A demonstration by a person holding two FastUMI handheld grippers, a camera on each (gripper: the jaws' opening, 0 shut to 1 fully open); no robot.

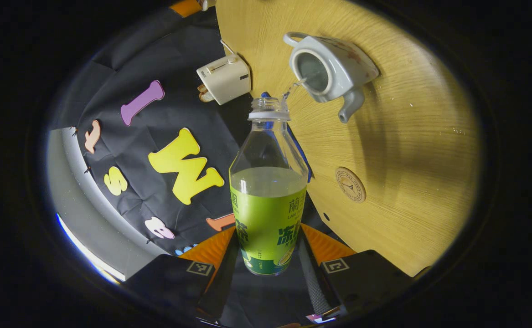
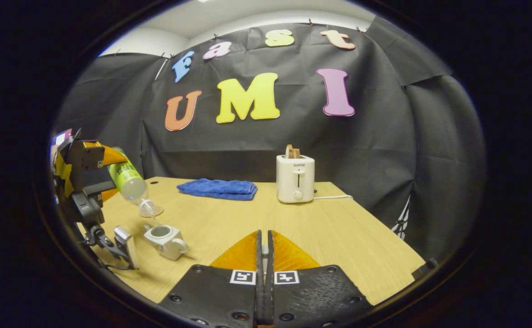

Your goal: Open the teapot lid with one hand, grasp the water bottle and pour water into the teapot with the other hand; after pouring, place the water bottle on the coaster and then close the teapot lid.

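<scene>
My left gripper point(image 1: 268, 243) is shut on the lower part of a clear water bottle point(image 1: 268, 205) with a green label, about half full. The bottle is tilted, its open mouth over the lidless white teapot point(image 1: 334, 68), and a thin stream of water point(image 1: 293, 89) runs into the pot. In the right gripper view the left gripper point(image 2: 88, 182) holds the tilted bottle point(image 2: 129, 180) above the teapot point(image 2: 165, 240) at the table's left. A round wooden coaster point(image 1: 350, 184) lies bare near the pot. My right gripper point(image 2: 264, 250) is shut, with a small pale piece of the lid pinched between its tips.
A white toaster point(image 2: 295, 178) with bread in it stands at the back of the wooden table point(image 2: 338, 237), its cord trailing right. A folded blue towel point(image 2: 218, 188) lies at the back, left of the toaster. The toaster point(image 1: 224, 78) also sits at the table's edge in the left gripper view.
</scene>
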